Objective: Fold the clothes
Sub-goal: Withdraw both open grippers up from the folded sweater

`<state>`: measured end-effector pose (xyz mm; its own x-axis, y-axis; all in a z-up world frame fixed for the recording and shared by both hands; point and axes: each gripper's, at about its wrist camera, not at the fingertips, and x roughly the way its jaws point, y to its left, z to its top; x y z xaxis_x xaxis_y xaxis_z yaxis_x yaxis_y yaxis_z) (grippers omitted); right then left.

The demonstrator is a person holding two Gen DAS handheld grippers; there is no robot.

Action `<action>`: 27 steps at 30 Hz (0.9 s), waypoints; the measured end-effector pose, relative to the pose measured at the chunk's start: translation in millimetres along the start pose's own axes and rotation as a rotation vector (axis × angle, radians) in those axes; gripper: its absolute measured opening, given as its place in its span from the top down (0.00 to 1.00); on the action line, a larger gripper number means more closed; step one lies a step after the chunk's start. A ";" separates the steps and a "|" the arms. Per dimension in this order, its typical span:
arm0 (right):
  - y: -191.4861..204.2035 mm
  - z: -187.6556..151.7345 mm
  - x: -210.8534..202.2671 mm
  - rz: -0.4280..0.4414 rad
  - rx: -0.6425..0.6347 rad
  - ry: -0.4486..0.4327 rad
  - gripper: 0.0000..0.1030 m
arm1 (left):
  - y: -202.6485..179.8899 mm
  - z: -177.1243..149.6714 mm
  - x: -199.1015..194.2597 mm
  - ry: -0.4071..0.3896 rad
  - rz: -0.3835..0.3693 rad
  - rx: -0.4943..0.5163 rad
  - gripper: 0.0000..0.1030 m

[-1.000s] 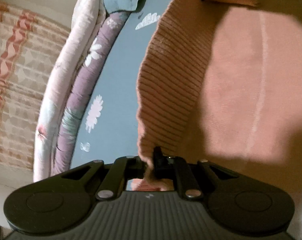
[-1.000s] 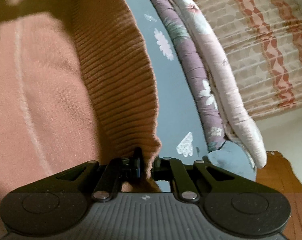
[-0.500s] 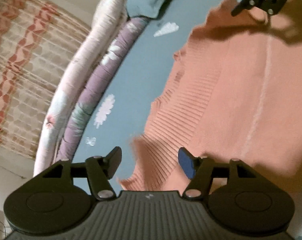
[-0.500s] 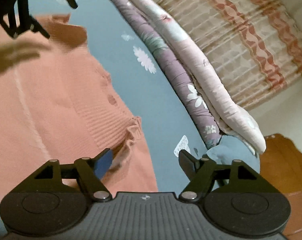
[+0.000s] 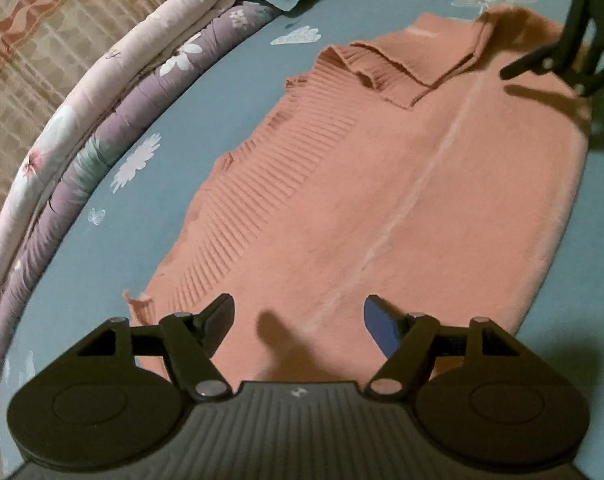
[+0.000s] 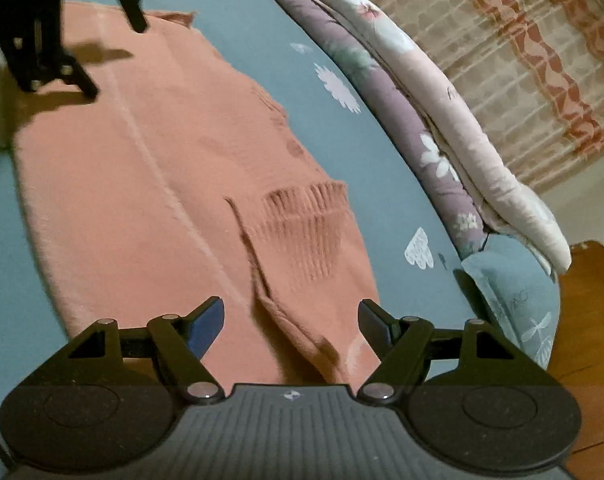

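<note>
No readable text, label, brand name or number anywhere in either view. Only a small pale emblem, shaped like two mirrored marks, moulded on the ribbed black housing of the left claw; same emblem on the right claw's housing, too small to read as letters. Faint dark scribble on the pale quilt in the right wrist view, perhaps script, not legible. Similar faint mark on the quilt in the left wrist view, also illegible.
</note>
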<state>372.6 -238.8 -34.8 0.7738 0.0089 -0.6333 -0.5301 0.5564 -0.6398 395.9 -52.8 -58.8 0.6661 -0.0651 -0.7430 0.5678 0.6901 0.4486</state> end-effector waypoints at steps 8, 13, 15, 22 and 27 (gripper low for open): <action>-64.2 -8.1 31.7 -0.126 0.122 0.032 0.23 | 7.9 -7.1 -2.2 0.023 -0.018 -0.116 0.25; -101.9 -21.5 46.6 -0.205 0.254 0.093 0.22 | 10.8 -6.8 -3.3 0.023 -0.017 -0.128 0.25; -106.0 -23.8 45.7 -0.229 0.273 0.100 0.22 | 14.5 -4.7 -7.3 0.005 -0.020 -0.147 0.25; -77.5 -9.8 36.2 0.033 0.356 -0.021 0.23 | 42.8 9.0 -9.7 -0.114 -0.102 -0.321 0.16; -79.8 -28.4 74.4 0.225 0.546 0.013 0.20 | 71.8 -4.5 22.6 -0.099 -0.175 -0.477 0.16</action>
<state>462.6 -306.2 -43.2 0.6570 0.1679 -0.7349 -0.4228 0.8892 -0.1748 449.6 -1.5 -45.5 0.6365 -0.2604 -0.7260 0.4060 0.9135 0.0283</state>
